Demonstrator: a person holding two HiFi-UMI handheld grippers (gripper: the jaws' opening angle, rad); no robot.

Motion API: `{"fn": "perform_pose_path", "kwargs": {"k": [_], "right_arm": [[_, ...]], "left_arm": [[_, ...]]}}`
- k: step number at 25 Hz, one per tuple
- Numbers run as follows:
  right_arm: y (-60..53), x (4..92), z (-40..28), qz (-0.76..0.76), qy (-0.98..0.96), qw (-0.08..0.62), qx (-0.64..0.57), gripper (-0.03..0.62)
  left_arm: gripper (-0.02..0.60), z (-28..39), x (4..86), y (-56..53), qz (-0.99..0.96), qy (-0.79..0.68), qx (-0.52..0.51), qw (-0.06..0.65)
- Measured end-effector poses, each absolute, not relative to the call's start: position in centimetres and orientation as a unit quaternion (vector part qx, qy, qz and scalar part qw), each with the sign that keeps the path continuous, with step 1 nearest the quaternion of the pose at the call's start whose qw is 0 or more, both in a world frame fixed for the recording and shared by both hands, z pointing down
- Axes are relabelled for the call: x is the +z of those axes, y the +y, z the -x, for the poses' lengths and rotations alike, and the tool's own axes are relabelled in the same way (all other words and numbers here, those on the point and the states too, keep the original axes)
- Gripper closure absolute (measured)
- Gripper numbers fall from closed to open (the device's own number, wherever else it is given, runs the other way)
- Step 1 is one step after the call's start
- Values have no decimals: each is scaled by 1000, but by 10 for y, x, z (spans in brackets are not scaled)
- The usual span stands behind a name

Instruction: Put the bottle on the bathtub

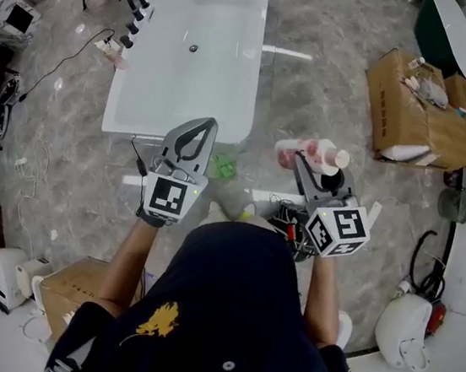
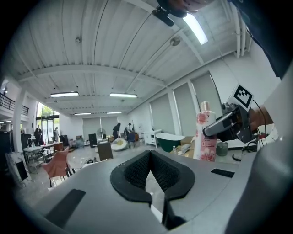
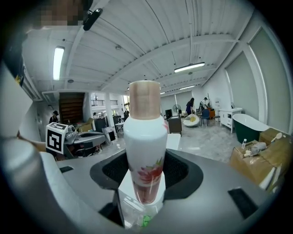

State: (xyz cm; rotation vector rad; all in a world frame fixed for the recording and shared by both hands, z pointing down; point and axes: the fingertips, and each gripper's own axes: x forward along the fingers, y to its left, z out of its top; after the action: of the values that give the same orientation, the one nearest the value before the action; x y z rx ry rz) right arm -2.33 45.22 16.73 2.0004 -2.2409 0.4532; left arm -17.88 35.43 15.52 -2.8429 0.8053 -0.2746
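A white bottle (image 1: 318, 153) with pink flowers and a tan cap is held crosswise in my right gripper (image 1: 302, 159), which is shut on its body. In the right gripper view the bottle (image 3: 145, 146) stands upright between the black pads (image 3: 183, 171). The white bathtub (image 1: 176, 129) lies on the floor ahead and to the left, its near rim just beyond my left gripper (image 1: 209, 126). That gripper is shut with nothing in it, its pads (image 2: 132, 171) meeting at the tips. The left gripper view also catches the bottle (image 2: 207, 137) at its right.
A dark tap set (image 1: 135, 8) stands at the tub's left rim. Cardboard boxes sit at the right (image 1: 413, 111) and lower left (image 1: 75, 284). Cables and small items (image 1: 284, 217) lie on the marble floor by my feet, along with a green object (image 1: 223, 168). A dark green tub (image 1: 436, 33) stands far right.
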Motion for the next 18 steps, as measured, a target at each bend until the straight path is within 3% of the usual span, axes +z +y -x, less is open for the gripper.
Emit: {"fn": "perform_pose_path", "kwargs": {"k": [18], "right_arm": [[477,186,-71,-642,-750,38,153,375]], "left_arm": [[563,123,167,357,924,349,-136,81]]}}
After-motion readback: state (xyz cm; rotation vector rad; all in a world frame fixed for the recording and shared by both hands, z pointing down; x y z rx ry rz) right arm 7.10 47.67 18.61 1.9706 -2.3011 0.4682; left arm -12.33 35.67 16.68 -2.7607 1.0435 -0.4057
